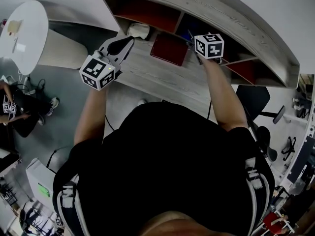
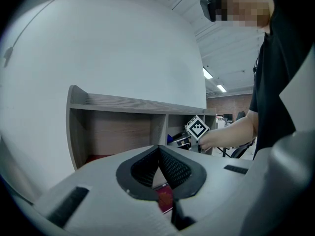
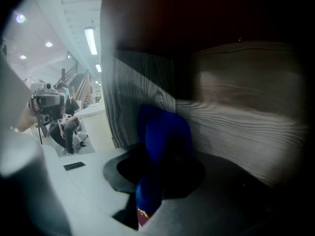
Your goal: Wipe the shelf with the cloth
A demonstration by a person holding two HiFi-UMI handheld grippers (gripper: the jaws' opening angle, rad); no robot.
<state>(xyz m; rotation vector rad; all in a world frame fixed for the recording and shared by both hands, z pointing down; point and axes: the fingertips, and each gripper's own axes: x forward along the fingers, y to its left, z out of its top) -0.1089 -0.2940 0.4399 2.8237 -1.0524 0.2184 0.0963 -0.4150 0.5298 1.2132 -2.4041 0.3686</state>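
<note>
Right gripper (image 3: 156,176) clamped on the blue cloth (image 3: 165,132) - cloth sticks out past its tips, long axis along the jaws. Shelf (image 3: 236,127) board just ahead-right; contact unclear. Left gripper (image 2: 158,149) closed, empty - farther from the shelf, so the right wipes.

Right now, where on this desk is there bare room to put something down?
The bare desk in front of the red book, between your arms, is the widest free patch. The end shelf compartment looks empty too. It is crowded along the shelf foot: white object, left gripper, book, and the right gripper holding the blue cloth.
</note>
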